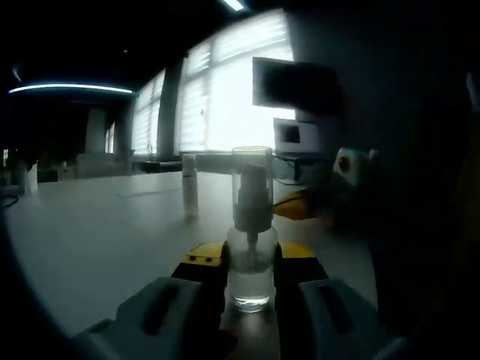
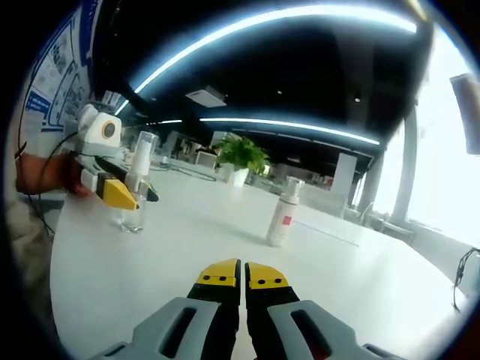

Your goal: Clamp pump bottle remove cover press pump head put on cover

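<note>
A small clear pump bottle (image 1: 250,277) stands upright on the white table (image 1: 97,240), its clear cover (image 1: 252,176) still over the pump head. My left gripper (image 1: 251,261) is shut on the bottle's lower body, one yellow-tipped jaw on each side. The right gripper view shows the same bottle (image 2: 136,187) at the far left, held by the left gripper (image 2: 112,191), with a person's hand behind it. My right gripper (image 2: 241,274) is shut on nothing, low over the table and well away from the bottle. Its yellow tip (image 1: 294,204) enters the left gripper view from the right.
A white pump bottle with a red label (image 2: 281,214) stands alone mid-table, also seen beyond the clear bottle (image 1: 190,191). A potted plant (image 2: 240,159) and other desks stand further back. Bright windows and a monitor (image 1: 296,86) lie behind the table.
</note>
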